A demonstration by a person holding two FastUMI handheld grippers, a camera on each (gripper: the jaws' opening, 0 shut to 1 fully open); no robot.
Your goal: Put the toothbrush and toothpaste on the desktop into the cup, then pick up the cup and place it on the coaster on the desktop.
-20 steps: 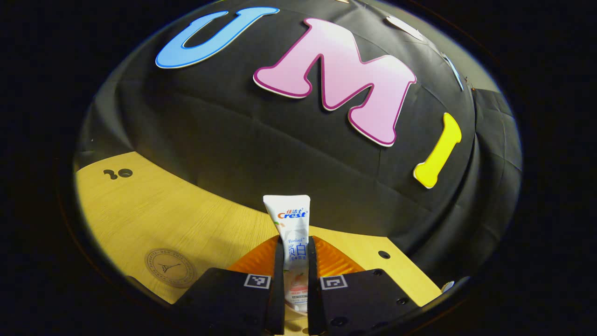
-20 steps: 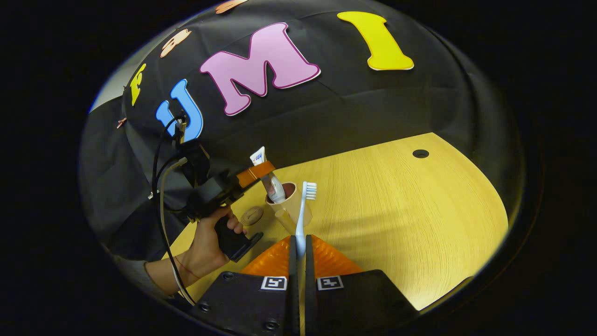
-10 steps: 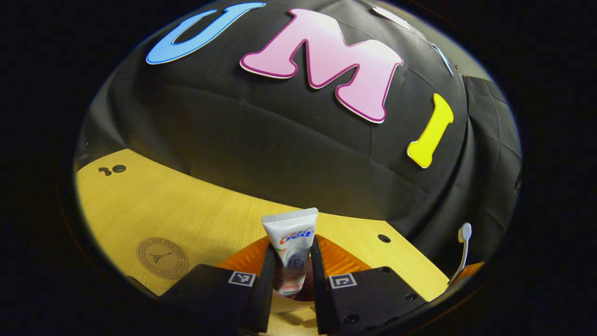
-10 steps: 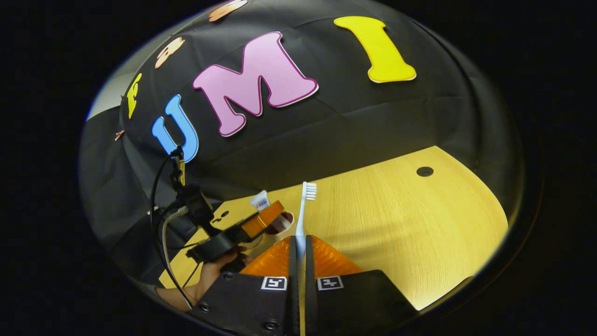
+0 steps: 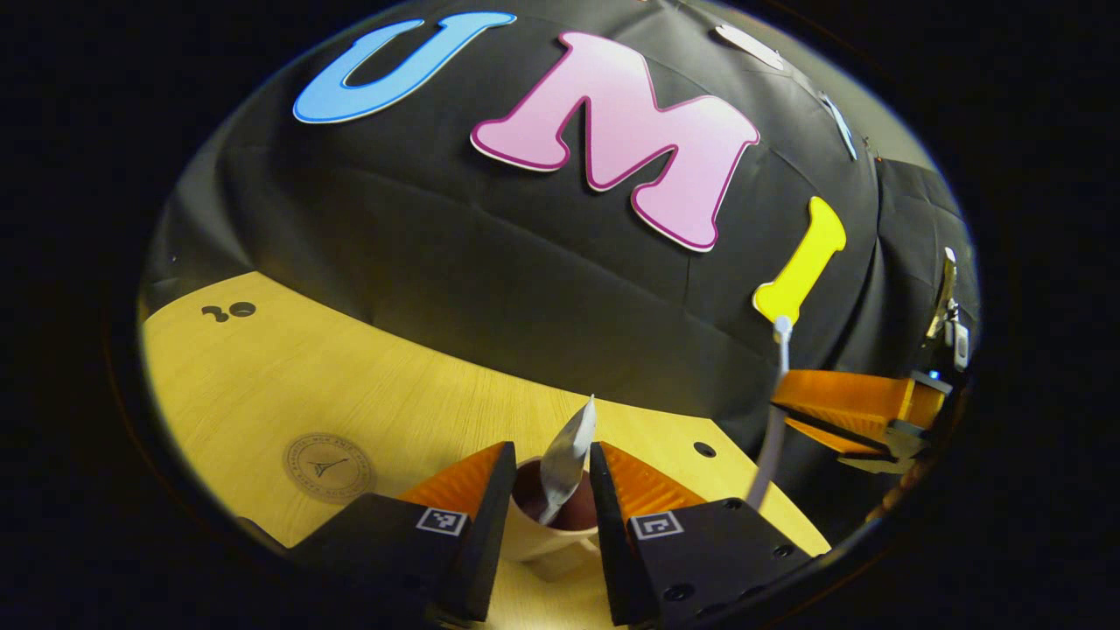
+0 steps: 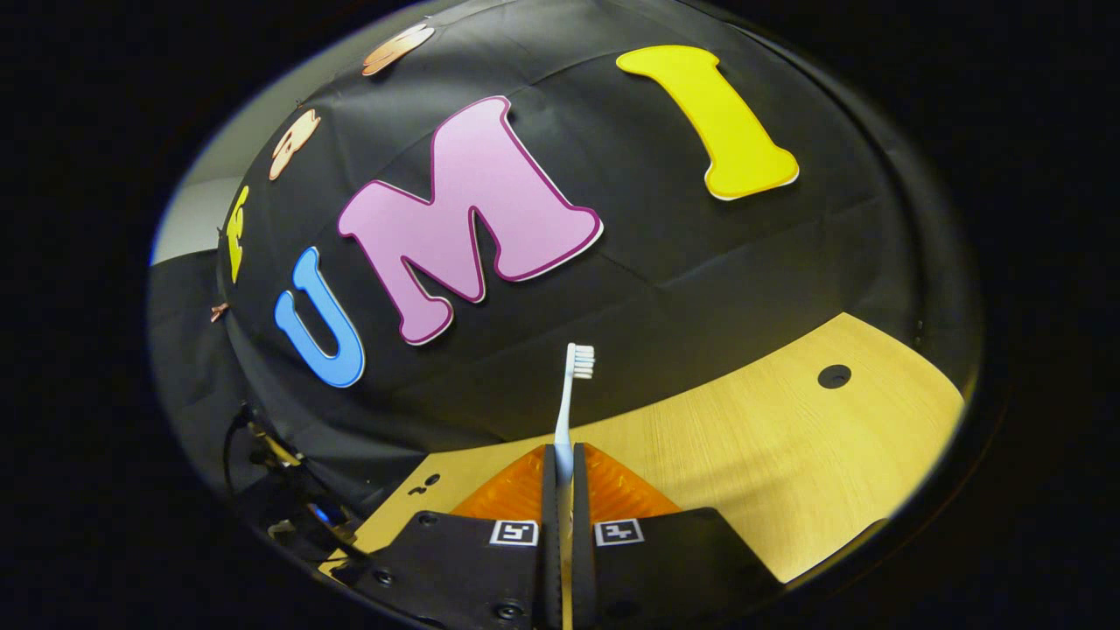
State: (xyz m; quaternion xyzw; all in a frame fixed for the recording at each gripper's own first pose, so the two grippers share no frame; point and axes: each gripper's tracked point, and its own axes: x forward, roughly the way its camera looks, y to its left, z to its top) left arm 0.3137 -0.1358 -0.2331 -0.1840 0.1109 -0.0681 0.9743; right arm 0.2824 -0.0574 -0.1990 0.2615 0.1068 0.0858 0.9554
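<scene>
In the left gripper view, the white toothpaste tube (image 5: 567, 453) leans inside the beige cup (image 5: 535, 544), cap end down. My left gripper (image 5: 551, 455) is open, its fingers standing on either side of the cup's mouth and clear of the tube. The round coaster (image 5: 328, 466) lies flat on the wooden desktop (image 5: 289, 385), left of the cup. My right gripper (image 6: 564, 451) is shut on the handle of the white toothbrush (image 6: 567, 402), bristles pointing up. From the left gripper view, that right gripper (image 5: 853, 407) hovers to the right of the cup with the toothbrush (image 5: 773, 420) upright.
The desktop (image 6: 752, 455) has small round holes (image 5: 703, 450) (image 6: 834, 376) near its back edge. The black cloth wall rises right behind the table. Cables and dark hardware (image 6: 280, 507) sit at the lower left of the right gripper view.
My left gripper opened and let the toothpaste go; the tube now leans free in the cup. My right gripper lifted and swung closer to the cup's right side with the toothbrush.
</scene>
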